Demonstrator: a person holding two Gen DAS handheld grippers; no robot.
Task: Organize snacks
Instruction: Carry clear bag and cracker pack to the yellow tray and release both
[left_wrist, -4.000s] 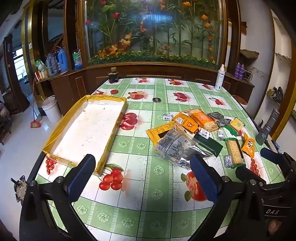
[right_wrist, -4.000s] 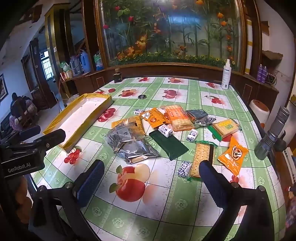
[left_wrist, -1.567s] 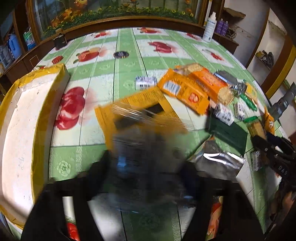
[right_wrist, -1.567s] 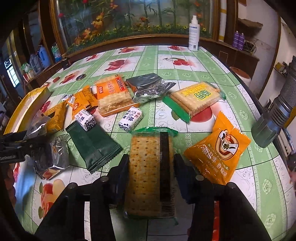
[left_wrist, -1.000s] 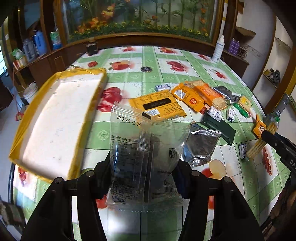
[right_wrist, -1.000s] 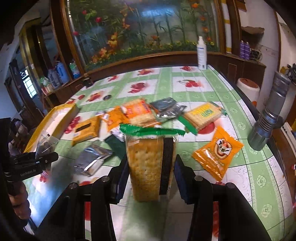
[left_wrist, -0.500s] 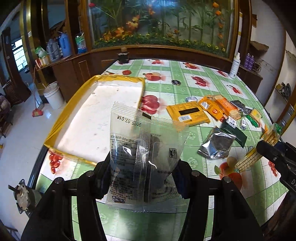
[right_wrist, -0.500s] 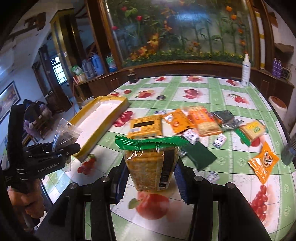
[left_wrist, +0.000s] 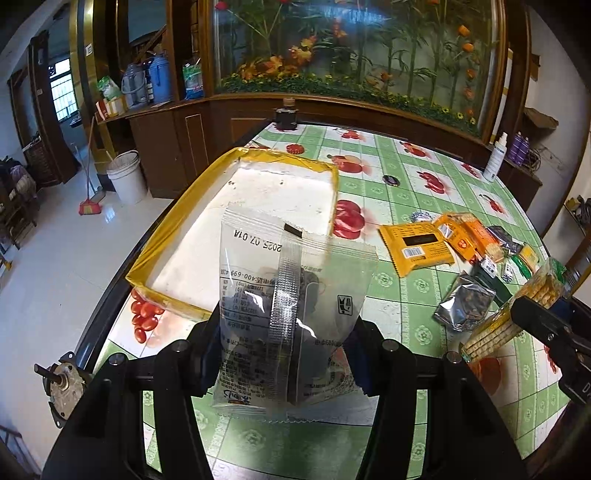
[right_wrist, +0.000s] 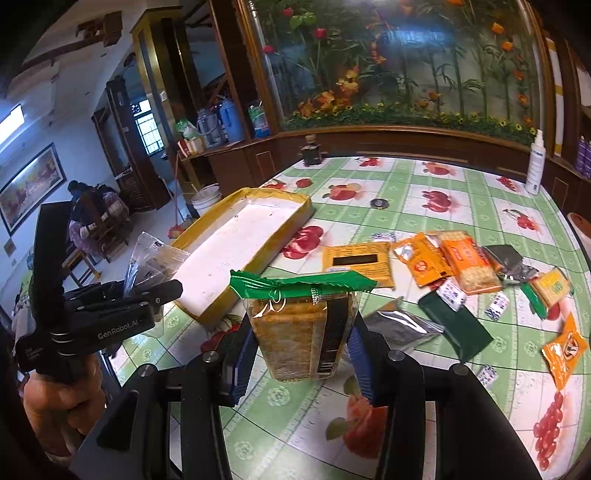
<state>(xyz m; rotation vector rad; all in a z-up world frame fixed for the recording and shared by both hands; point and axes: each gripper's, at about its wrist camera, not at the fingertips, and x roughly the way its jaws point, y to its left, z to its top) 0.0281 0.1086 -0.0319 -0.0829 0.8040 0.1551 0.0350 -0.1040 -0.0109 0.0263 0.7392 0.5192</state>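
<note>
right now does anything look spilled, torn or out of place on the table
Nothing spilled or torn. The loose snacks lie jumbled, some overlapping, while the yellow-rimmed tray holds none yet.

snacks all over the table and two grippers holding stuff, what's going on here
A person is sorting snacks with a handheld gripper in each hand. The left gripper is shut on a clear packet held up in the air, with the yellow-rimmed tray just beyond it. The right gripper is shut on a cracker pack with a green top seal, also lifted off the table. The tray has no snacks in it yet, and the other packets lie scattered on the tablecloth to its right.
</note>
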